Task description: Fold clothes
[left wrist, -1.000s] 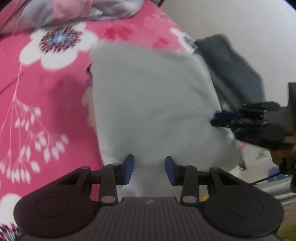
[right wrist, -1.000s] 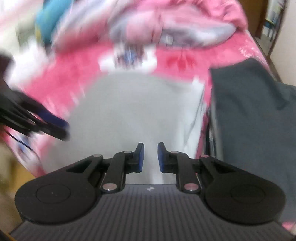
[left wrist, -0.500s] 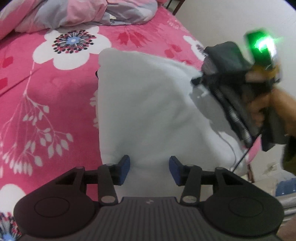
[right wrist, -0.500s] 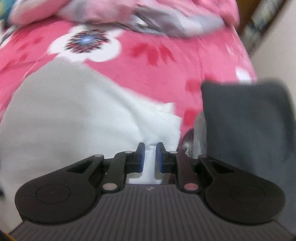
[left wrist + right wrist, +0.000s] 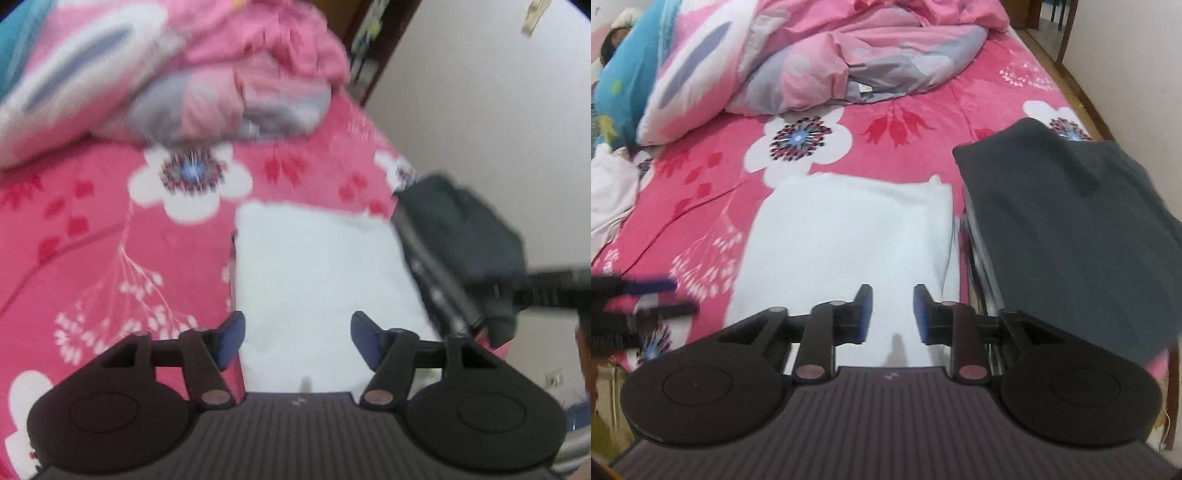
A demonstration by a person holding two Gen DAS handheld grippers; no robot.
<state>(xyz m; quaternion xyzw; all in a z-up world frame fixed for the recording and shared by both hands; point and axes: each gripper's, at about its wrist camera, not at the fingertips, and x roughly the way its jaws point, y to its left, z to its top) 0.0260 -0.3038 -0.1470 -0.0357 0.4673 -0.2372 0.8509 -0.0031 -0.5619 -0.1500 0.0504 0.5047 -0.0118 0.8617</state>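
A white garment (image 5: pixel 849 236) lies folded into a flat rectangle on the pink floral bedsheet (image 5: pixel 908 122); the left wrist view shows the same white garment (image 5: pixel 317 266) blurred. A dark grey folded garment (image 5: pixel 1071 221) sits right beside it, on the right, also visible as a dark grey garment (image 5: pixel 461 229). My right gripper (image 5: pixel 892 314) hovers open over the white garment's near edge, holding nothing. My left gripper (image 5: pixel 297 339) is wide open above the same near edge, empty. The left gripper (image 5: pixel 639 295) shows blurred at the left edge of the right wrist view.
A rumpled pink and grey quilt (image 5: pixel 831 55) is heaped at the far end of the bed. A blue cushion (image 5: pixel 628 74) and a pale cloth (image 5: pixel 609 192) lie at the far left. The bed's wooden edge (image 5: pixel 1086 96) and a wall run along the right.
Both grippers have drawn back and up from the white garment. The right jaws went from nearly closed at the cloth to open; the left jaws spread wider.
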